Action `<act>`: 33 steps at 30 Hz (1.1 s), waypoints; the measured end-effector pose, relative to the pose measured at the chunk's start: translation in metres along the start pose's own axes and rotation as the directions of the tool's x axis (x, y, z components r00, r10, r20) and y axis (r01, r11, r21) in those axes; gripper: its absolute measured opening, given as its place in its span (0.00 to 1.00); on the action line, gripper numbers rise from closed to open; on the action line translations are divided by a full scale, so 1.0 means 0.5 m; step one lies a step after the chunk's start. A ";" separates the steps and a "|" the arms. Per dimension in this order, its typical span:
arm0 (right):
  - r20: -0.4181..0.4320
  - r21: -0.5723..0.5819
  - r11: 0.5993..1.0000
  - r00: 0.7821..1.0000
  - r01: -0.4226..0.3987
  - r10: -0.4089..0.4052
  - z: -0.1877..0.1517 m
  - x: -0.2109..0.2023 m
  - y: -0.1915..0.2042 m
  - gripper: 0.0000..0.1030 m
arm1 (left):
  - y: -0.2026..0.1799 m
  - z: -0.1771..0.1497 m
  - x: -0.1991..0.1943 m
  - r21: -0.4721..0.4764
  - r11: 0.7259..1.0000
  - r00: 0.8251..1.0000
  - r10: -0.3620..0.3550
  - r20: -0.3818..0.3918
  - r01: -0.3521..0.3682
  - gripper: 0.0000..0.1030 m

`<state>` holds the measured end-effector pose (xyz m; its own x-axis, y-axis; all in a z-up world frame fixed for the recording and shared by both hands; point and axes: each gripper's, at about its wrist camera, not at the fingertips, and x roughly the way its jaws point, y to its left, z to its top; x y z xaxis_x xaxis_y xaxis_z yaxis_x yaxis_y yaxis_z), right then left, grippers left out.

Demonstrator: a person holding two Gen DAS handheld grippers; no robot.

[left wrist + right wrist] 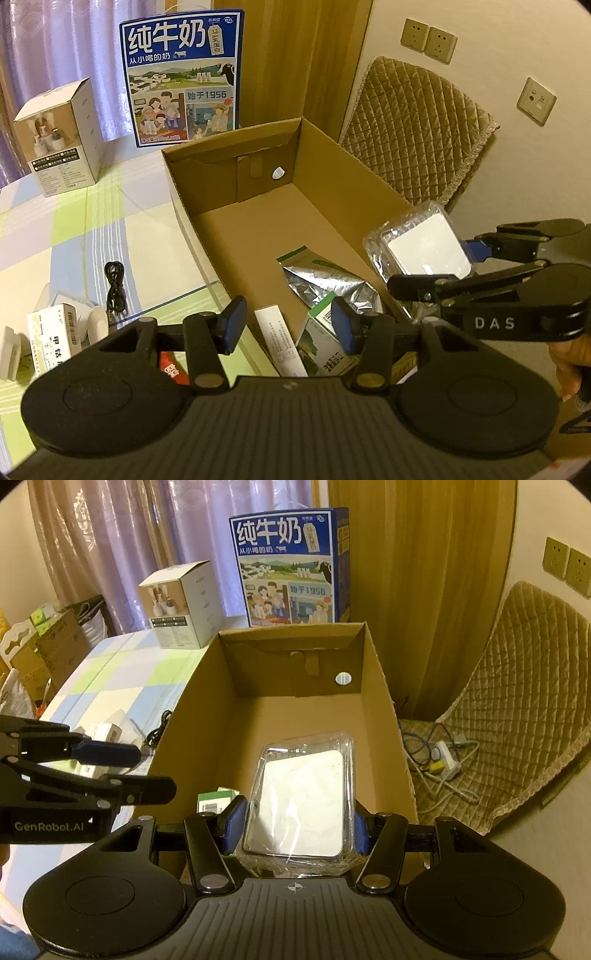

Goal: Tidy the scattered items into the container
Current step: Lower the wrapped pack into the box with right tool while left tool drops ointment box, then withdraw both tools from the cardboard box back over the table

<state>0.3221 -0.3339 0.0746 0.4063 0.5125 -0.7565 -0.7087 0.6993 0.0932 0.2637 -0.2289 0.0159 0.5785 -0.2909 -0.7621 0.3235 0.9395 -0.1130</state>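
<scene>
Right claw [297,825] grips plastic-wrapped white pack [301,797] by long edges, above open cardboard box [384,686]. Wrap looks slick, crinkly; pack light, stiff — best held across flat sides, not loose film. Left claw [286,325] parted, empty, over box's near end — foil pouch [328,280] and small cartons inside; cable [115,288] on counter [110,229].

Blue milk carton [290,568] upright at back of table [92,229], checked cloth over it. White product box [61,138] left of carton, well apart. Quilted chair [524,701] right, beside wall sockets [428,40]. Power strip [445,757] on chair seat (cables tangled around it). Purple curtain [147,535] behind.
</scene>
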 end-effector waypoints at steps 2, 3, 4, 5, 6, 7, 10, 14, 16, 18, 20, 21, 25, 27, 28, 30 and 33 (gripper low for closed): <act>0.007 0.004 1.000 1.000 0.002 -0.002 0.001 0.001 0.000 0.52 | 0.002 -0.002 0.000 -0.001 1.000 1.000 0.000 0.000 0.000 0.45; 0.014 0.010 1.000 1.000 0.001 -0.001 0.001 0.000 -0.002 0.52 | 0.002 -0.003 -0.001 0.000 1.000 1.000 0.000 0.000 0.000 0.46; 0.015 0.018 1.000 1.000 0.001 -0.001 0.002 0.000 -0.003 0.57 | 0.002 -0.004 -0.001 0.000 1.000 1.000 -0.001 -0.001 0.001 0.47; 0.017 0.026 1.000 1.000 0.001 -0.001 0.003 -0.001 -0.005 0.60 | 0.003 -0.005 -0.001 0.000 1.000 1.000 -0.002 -0.001 0.002 0.47; 0.022 0.032 0.999 1.000 -0.003 0.002 0.003 -0.003 -0.006 0.64 | 0.004 -0.007 -0.001 -0.001 1.000 1.000 -0.002 -0.002 0.002 0.47; 0.027 0.034 0.999 1.000 -0.003 0.002 0.003 -0.005 -0.007 0.66 | 0.005 -0.008 -0.002 -0.003 1.000 1.000 -0.002 -0.002 0.002 0.48; 0.031 0.038 0.999 1.000 -0.001 0.000 0.002 -0.012 -0.010 0.66 | 0.007 -0.014 -0.004 -0.007 1.000 1.000 0.000 -0.004 0.000 0.48; 0.031 0.056 0.998 1.000 -0.006 0.005 -0.004 -0.022 -0.015 0.67 | 0.010 -0.023 -0.010 -0.009 1.000 1.000 0.005 -0.007 -0.005 0.48; 0.030 0.062 0.998 1.000 -0.012 0.010 -0.011 -0.028 -0.014 0.68 | 0.011 -0.028 -0.015 -0.007 1.000 1.000 0.008 -0.009 -0.008 0.49; 0.028 0.063 0.998 1.000 -0.015 0.013 -0.020 -0.035 -0.010 0.69 | 0.009 -0.035 -0.020 -0.003 1.000 1.000 0.016 -0.013 -0.016 0.49; 0.026 0.065 0.998 1.000 -0.019 0.018 -0.029 -0.041 -0.006 0.69 | 0.010 -0.043 -0.027 -0.001 1.000 1.000 0.021 -0.016 -0.021 0.50; 0.024 0.065 0.998 1.000 -0.021 0.020 -0.033 -0.043 -0.003 0.70 | 0.012 -0.048 -0.031 -0.002 1.000 1.000 0.023 -0.017 -0.023 0.50; 0.021 0.065 0.998 0.999 -0.027 0.025 -0.044 -0.054 0.009 0.70 | 0.017 -0.070 -0.051 -0.005 0.999 0.999 0.038 -0.022 -0.039 0.51; 0.024 0.065 0.997 0.999 -0.029 0.027 -0.050 -0.062 0.015 0.71 | 0.019 -0.081 -0.059 -0.005 0.999 0.999 0.046 -0.024 -0.046 0.51; 0.025 0.065 0.997 0.999 -0.030 0.029 -0.053 -0.067 0.019 0.71 | 0.020 -0.088 -0.064 -0.006 0.999 0.998 0.049 -0.027 -0.049 0.51; 0.027 0.061 0.998 0.999 -0.032 0.030 -0.058 -0.075 0.028 0.71 | 0.022 -0.099 -0.072 -0.007 0.999 0.998 0.052 -0.031 -0.052 0.51; 0.028 0.054 0.998 0.999 -0.038 0.037 -0.065 -0.086 0.044 0.72 | 0.025 -0.119 -0.086 -0.013 0.998 0.998 0.055 -0.035 -0.056 0.51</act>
<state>0.2703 -0.3566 0.0884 0.3960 0.5517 -0.7340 -0.6913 0.7053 0.1571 0.1986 -0.1940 0.0094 0.5686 -0.2320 -0.7893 0.2807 0.9566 -0.0789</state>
